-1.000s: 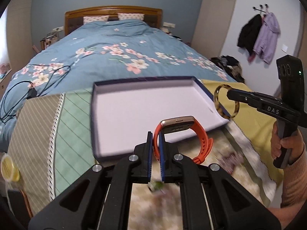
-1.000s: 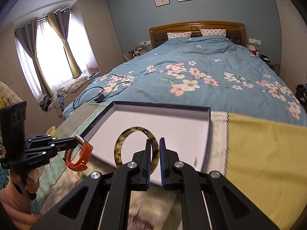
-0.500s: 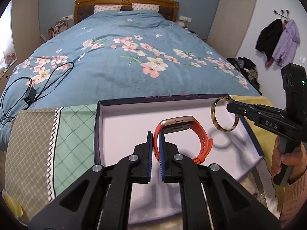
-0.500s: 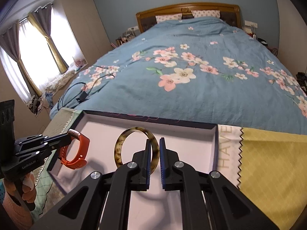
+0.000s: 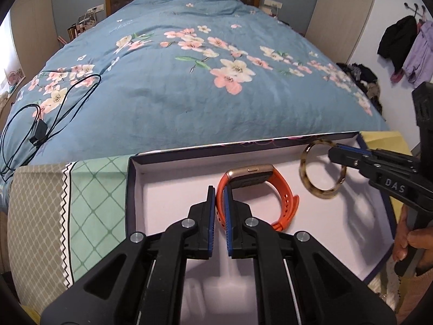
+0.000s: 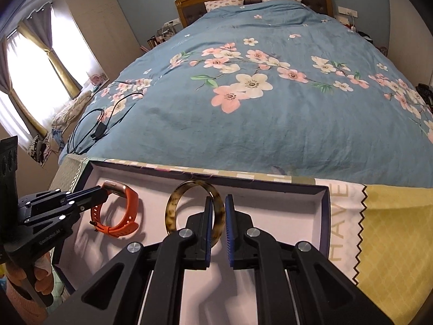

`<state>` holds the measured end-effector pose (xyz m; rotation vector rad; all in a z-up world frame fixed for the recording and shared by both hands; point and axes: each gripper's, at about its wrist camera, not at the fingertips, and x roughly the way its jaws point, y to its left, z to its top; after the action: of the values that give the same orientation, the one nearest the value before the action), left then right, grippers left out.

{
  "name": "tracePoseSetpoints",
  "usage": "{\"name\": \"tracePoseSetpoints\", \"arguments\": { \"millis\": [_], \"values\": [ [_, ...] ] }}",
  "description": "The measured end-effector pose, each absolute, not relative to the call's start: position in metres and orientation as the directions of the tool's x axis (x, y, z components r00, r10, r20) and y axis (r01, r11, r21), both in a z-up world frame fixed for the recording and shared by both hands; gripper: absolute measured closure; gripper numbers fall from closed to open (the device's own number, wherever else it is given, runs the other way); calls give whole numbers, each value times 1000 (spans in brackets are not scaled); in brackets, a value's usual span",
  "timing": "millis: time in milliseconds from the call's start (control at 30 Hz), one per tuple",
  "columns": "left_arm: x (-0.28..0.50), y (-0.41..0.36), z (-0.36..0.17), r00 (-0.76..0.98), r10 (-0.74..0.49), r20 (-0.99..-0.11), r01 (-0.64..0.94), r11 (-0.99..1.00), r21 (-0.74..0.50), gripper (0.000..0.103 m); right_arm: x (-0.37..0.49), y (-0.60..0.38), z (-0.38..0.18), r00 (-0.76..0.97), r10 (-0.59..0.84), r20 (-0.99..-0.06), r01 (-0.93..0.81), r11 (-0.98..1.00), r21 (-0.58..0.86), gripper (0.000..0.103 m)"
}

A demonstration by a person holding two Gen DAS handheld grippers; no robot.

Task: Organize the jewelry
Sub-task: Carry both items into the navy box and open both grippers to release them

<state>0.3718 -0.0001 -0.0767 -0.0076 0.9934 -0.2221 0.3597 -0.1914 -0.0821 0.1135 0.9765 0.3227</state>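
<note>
A shallow dark-rimmed box (image 5: 134,178) with a pale lining lies on patchwork cloth at the foot of the bed; it also shows in the right wrist view (image 6: 323,203). My left gripper (image 5: 219,192) is over the box, its jaws slightly parted around the strap of an orange smartwatch (image 5: 281,189), which also shows in the right wrist view (image 6: 130,205). My right gripper (image 6: 217,203) has its jaws slightly parted around a tortoiseshell bangle (image 6: 173,205). In the left wrist view the bangle (image 5: 305,178) hangs at the right gripper's tip (image 5: 334,153), near the box's far right corner.
A blue floral duvet (image 5: 189,81) covers the bed beyond the box. A black charger cable (image 5: 40,124) lies on its left side. Green and tan cloth panels (image 5: 89,197) lie left of the box, a yellow one (image 6: 395,230) right. Clothes hang on wall hooks (image 5: 406,40).
Both grippers moved forward and down over the box, carrying the watch and bangle to just above its lining. The jaws of both grippers have parted slightly.
</note>
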Motion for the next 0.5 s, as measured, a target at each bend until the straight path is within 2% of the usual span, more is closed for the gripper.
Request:
{"name": "tracePoseSetpoints", "arguments": {
  "millis": [167, 200, 233, 300, 333, 400, 500],
  "values": [
    [386, 0, -85, 485, -182, -855, 168, 979, -113, 94, 361, -193, -82, 526, 306, -793, -195, 952, 238, 89],
    [387, 1, -86, 485, -183, -855, 161, 980, -118, 89, 360, -195, -81, 532, 308, -789, -194, 951, 240, 84],
    [386, 2, -85, 491, -185, -851, 160, 980, -120, 80, 359, -196, -79, 540, 309, -783, -194, 951, 242, 81],
    [382, 3, -81, 519, -176, -837, 152, 982, -112, 73, 354, -198, -75, 554, 317, -770, -203, 948, 245, 75],
    [378, 4, -79, 529, -181, -829, 154, 981, -116, 66, 347, -198, -70, 564, 326, -759, -218, 945, 244, 73],
    [365, 8, -70, 568, -192, -800, 155, 980, -125, 62, 335, -198, -63, 582, 342, -738, -245, 939, 242, 65],
    [337, 13, -50, 643, -209, -737, 168, 977, -130, 53, 304, -199, -44, 623, 378, -685, -306, 924, 231, 60]
  ]
}}
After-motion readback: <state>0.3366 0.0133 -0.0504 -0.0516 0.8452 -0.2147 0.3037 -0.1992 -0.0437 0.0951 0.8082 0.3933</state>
